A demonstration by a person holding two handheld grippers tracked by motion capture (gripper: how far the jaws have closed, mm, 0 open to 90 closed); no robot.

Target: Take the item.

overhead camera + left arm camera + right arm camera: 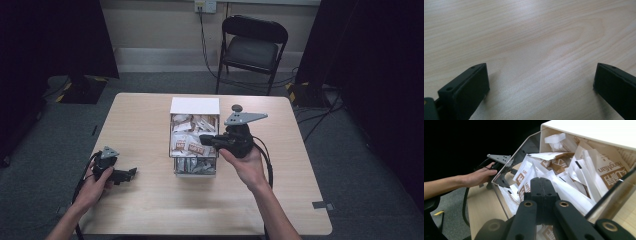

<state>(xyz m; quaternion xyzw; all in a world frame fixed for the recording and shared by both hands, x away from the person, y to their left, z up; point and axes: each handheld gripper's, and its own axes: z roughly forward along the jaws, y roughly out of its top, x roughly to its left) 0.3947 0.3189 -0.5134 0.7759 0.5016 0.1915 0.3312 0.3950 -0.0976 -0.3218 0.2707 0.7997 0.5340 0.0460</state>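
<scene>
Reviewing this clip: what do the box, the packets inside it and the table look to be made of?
Box: clear rigid plastic walls, probably acrylic, glossy and see-through, under an opaque white matte top.
Packets: likely paper sachets, white with brown print, creased and matte.
Table: pale wood or wood-look laminate with printed-looking grain and a soft sheen.

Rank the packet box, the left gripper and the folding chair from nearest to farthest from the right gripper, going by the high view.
1. Packet box: right under the right gripper, mid-table.
2. Left gripper: across the table, near the left front edge.
3. Folding chair: on the floor beyond the table's far edge.
</scene>
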